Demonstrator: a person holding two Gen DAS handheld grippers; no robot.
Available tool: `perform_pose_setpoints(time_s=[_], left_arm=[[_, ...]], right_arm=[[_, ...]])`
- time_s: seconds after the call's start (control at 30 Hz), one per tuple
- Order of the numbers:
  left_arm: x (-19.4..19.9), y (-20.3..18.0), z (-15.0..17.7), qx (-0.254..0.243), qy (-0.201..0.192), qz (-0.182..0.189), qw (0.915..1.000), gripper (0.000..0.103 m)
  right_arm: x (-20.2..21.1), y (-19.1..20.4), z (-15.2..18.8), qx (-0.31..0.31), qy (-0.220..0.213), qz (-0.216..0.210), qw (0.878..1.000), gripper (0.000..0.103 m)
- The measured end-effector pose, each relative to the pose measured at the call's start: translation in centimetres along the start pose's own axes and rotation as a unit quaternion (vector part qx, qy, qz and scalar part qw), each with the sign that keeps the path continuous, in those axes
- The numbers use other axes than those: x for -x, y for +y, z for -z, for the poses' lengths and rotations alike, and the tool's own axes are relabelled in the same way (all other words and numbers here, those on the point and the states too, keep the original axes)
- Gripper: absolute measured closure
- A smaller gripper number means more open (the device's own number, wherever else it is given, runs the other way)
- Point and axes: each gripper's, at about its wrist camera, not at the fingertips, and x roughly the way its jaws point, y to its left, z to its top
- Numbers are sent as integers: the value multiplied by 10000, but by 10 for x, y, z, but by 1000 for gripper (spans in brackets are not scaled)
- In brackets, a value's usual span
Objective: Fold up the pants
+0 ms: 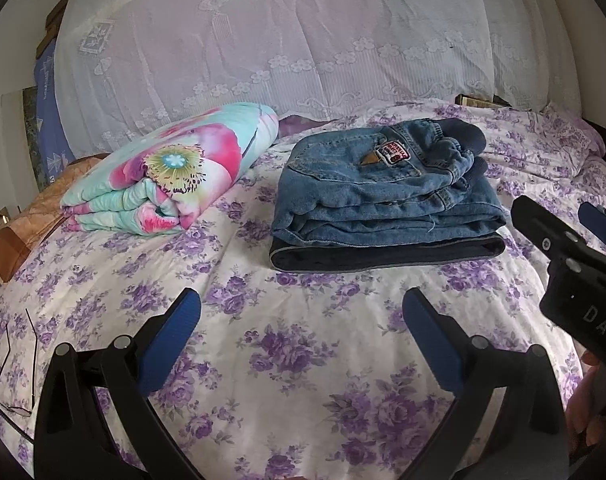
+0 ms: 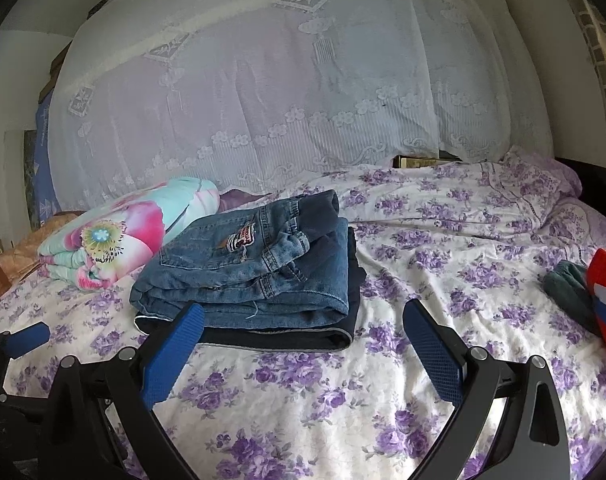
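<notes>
A pair of blue jeans [image 1: 383,196] lies folded in a thick stack on top of a darker folded garment [image 1: 387,256] on the flowered bed sheet [image 1: 303,360]. In the right wrist view the same jeans [image 2: 255,276] sit left of centre. My left gripper [image 1: 301,308] stands open in front of the stack, apart from it, holding nothing. My right gripper [image 2: 303,324] is open too, its left finger [image 2: 175,352] overlapping the stack's near edge in the view. The right gripper [image 1: 575,232] also shows at the right edge of the left wrist view.
A rolled flowered blanket [image 1: 171,176] lies left of the jeans. Glasses [image 1: 15,364] rest at the bed's near left. A lace curtain [image 1: 283,40] hangs behind. Red and green clothes [image 2: 595,292] lie at the right. A brown cushion [image 1: 19,232] is at far left.
</notes>
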Motion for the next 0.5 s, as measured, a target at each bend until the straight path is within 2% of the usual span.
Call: perform_pose_setpoints(time_s=[0.23,0.5], left_arm=[[1,5,-2,110,-53,97,9999,5],[0,1,-2,42,-39,8,10000,5]], right_arm=[[-1,-1,0,-41,61,-13,10000,3],[-3,0,0,26,78,-8,10000,3]])
